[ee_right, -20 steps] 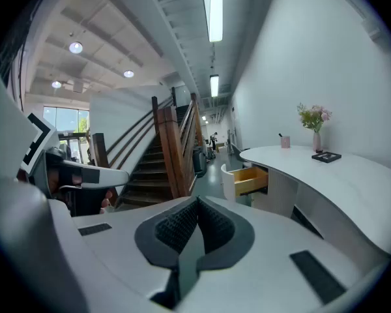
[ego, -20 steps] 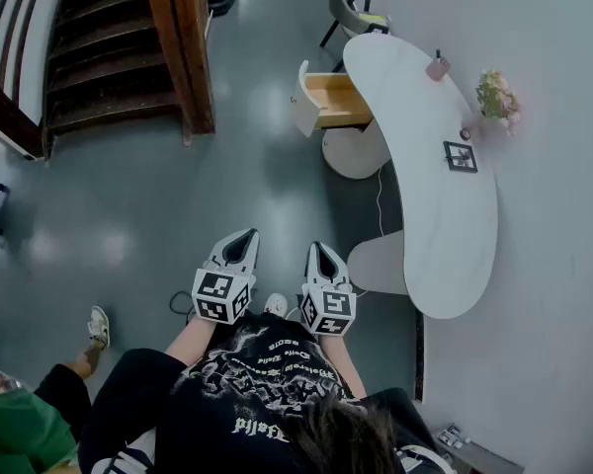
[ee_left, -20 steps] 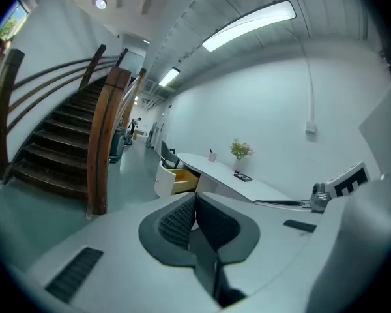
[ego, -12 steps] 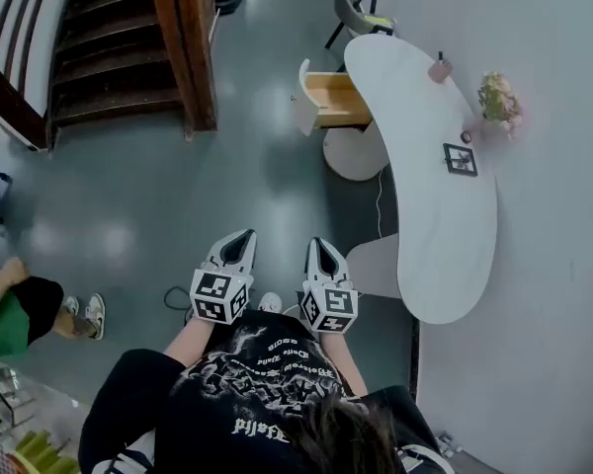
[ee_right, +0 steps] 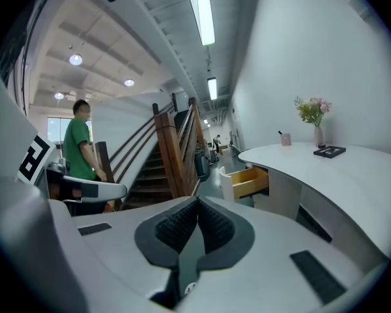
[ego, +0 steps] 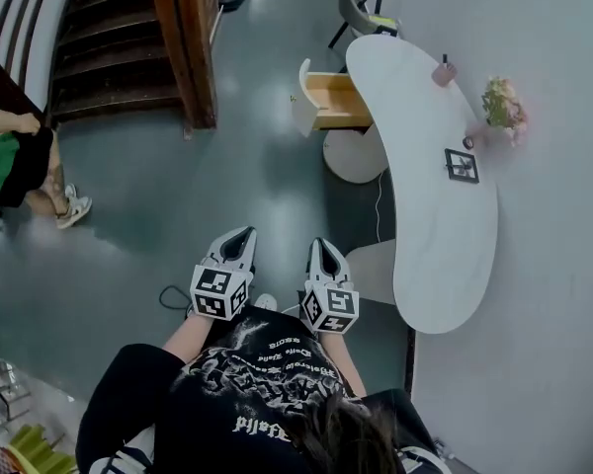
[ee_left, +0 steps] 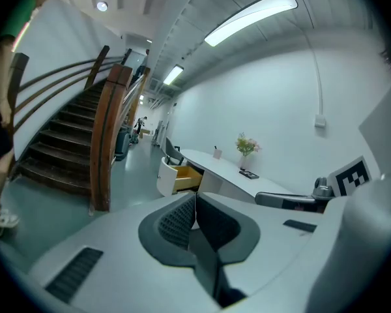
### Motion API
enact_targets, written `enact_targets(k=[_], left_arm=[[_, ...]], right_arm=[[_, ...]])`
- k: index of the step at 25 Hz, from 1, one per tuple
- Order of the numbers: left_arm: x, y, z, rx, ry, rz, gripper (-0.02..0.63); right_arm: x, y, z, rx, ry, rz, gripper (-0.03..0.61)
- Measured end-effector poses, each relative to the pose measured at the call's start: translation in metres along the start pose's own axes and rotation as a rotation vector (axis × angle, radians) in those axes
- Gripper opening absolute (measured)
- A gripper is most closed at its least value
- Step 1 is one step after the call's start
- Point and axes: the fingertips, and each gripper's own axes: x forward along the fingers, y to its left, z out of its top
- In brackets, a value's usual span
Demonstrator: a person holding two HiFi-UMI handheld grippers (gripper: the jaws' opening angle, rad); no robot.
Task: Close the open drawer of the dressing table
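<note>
left gripper (ego: 240, 242): jaws seen pressed together, nothing held | right gripper (ego: 322, 253): jaws seen pressed together, nothing held | drawer (ego: 328, 101): seen pulled out at far end of bench (ego: 445, 227), well apart from both grippers

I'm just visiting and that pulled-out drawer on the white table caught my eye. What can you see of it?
The drawer stands pulled out from under the far end of the curved white top of the dressing table. Its front panel is white and slightly curved, with no handle that I can make out; the inside looks like pale wood. It sits level, no contents show, and nothing touches it. It juts out over the grey floor.
</note>
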Motion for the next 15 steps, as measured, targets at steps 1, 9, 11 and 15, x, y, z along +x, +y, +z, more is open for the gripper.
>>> enact_targets(k=[1,9,11,15], left_arm=[[0.007,0.003,0.001,0.001,0.0,-0.006,0.025],[0.071,0.05,0.034,0.011,0.028,-0.036,0.025],[0.089,0.068,0.046,0.011,0.033,-0.044,0.025],[0.129,0.102,0.069,0.008,0.031,-0.059,0.025]], right_arm=[[0.006,-0.002,-0.002,0.004,0.003,-0.006,0.026],[0.079,-0.01,0.012,0.01,0.054,-0.036,0.026],[0.103,-0.01,0.024,0.001,0.055,-0.042,0.028],[0.149,-0.013,0.041,-0.014,0.059,-0.063,0.026]])
